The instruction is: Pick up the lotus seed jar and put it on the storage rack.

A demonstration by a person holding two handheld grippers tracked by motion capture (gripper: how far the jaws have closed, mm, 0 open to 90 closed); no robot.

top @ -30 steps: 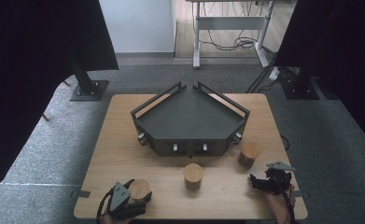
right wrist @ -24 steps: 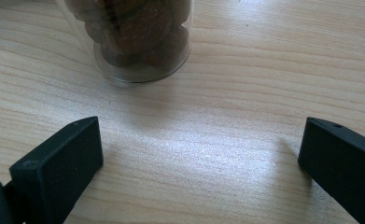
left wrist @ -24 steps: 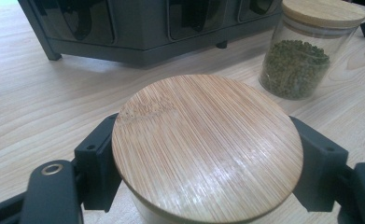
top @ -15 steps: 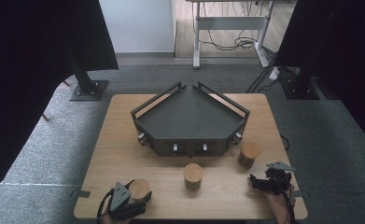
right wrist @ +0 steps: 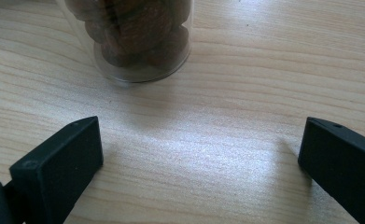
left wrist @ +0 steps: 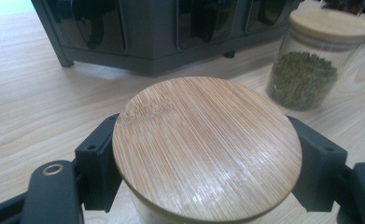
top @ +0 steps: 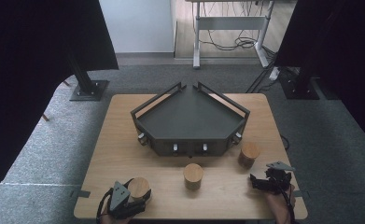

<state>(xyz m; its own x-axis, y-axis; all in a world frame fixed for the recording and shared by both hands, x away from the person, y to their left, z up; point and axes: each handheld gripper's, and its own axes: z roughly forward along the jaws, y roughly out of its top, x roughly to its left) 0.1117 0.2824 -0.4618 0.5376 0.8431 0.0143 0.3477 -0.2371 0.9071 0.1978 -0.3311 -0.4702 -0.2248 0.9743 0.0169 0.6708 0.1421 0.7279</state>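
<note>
Three glass jars with bamboo lids stand on the wooden worktop in front of one dark grey corner rack, and two grippers sit at the near edge. At the left, the left gripper has its jaws closed around the left jar; in the left gripper view that jar's round lid sits between the two black jaws, each pressed against the jar's side. The middle jar, with small green grains inside, stands apart, just in front of the rack. The right jar, holding brown lumps, stands near the rack's right corner. The right gripper rests short of it, jaws spread wide over bare wood with the jar beyond their tips. No writing or label can be read on anything
</note>
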